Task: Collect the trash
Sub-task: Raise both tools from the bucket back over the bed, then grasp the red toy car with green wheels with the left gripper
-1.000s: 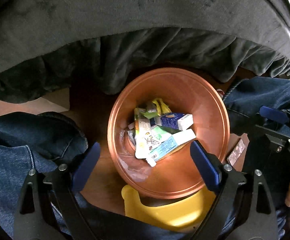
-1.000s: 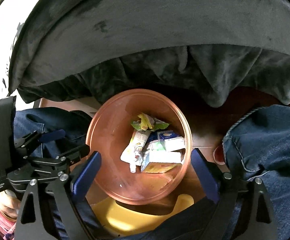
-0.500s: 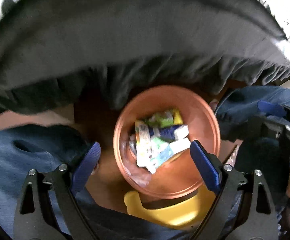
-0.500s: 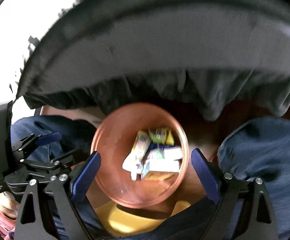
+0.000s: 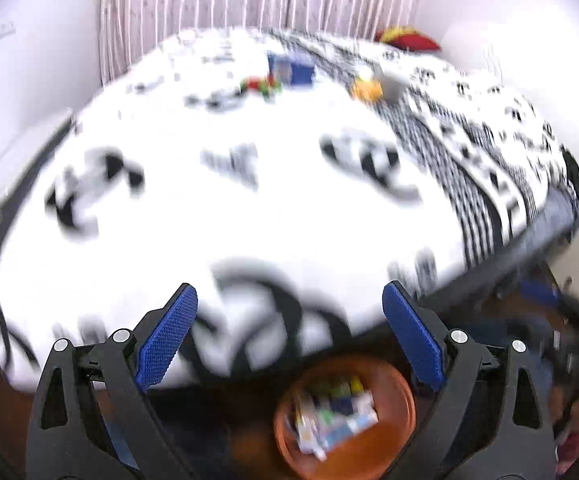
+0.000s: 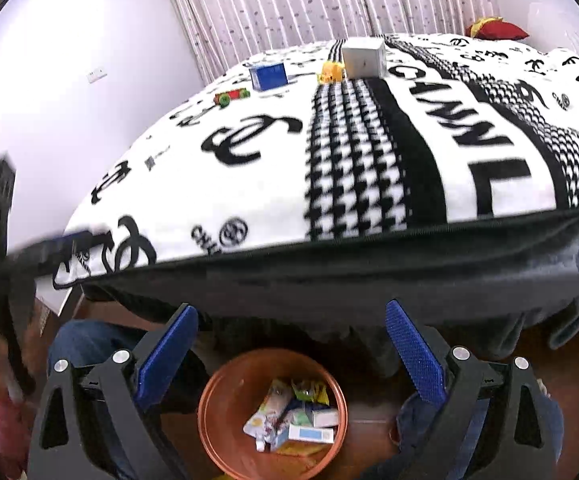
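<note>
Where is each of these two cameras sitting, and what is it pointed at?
Left wrist: rides the left claw, looking out over the patterned bed; its blue fingers frame a blurred view.
Right wrist: rides the right claw, facing the same bed; its fingers, jeans-clad knees and the other claw at left show.
Shared: orange bin of trash below, blue box on the far bed.

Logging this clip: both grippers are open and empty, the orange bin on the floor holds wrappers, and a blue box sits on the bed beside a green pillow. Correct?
Nearly. The pillow is red, as the right wrist view shows; everything else stands.
</note>
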{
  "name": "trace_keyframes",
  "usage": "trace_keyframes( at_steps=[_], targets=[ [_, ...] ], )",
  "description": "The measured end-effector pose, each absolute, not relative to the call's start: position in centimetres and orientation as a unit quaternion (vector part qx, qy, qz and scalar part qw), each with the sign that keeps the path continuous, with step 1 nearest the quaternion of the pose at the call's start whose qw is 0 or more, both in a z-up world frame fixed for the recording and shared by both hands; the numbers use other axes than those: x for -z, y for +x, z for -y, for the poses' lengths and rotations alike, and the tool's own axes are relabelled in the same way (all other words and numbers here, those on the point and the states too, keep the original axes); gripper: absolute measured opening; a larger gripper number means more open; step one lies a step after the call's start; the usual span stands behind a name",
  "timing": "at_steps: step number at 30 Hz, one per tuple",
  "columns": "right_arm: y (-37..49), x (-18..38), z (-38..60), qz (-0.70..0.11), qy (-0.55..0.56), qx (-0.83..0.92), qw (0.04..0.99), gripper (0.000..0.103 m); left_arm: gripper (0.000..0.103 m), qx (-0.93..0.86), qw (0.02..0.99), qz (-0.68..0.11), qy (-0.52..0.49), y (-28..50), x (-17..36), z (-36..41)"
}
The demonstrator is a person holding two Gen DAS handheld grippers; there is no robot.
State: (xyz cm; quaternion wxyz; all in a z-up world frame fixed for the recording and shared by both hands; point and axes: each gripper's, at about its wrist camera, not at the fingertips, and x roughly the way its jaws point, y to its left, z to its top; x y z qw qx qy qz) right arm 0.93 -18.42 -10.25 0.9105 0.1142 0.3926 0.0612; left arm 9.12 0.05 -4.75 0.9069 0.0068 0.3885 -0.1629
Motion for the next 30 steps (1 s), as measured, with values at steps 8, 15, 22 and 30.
trace_keyframes(
  at_steps=[8, 15, 22, 30],
  targets=[
    [3.4, 10.2, 18.2, -0.392, 0.130, -0.066, 0.908, 0.093, 0.093, 0.146, 0.925, -0.347, 0.053, 23.6, 1.3, 2.6],
    [7.0, 9.3, 17.8, -0.386, 0.113, -0.065, 0.913, 0.093, 0.093, 0.119, 0.912, -0.386, 0.076, 34.5, 4.0, 4.7],
    [10.5, 8.8, 18.0, -0.376, 0.119, -0.077, 0.916, 0.093, 0.046, 0.149, 0.897, -0.407, 0.091, 38.9, 6.6, 5.7],
    [16.1, 5.7, 19.2, -0.319, 0.122, -0.074, 0.937, 0.093, 0.038, 0.168, 0.905, -0.388, 0.046, 37.6, 5.5, 4.0]
  ],
)
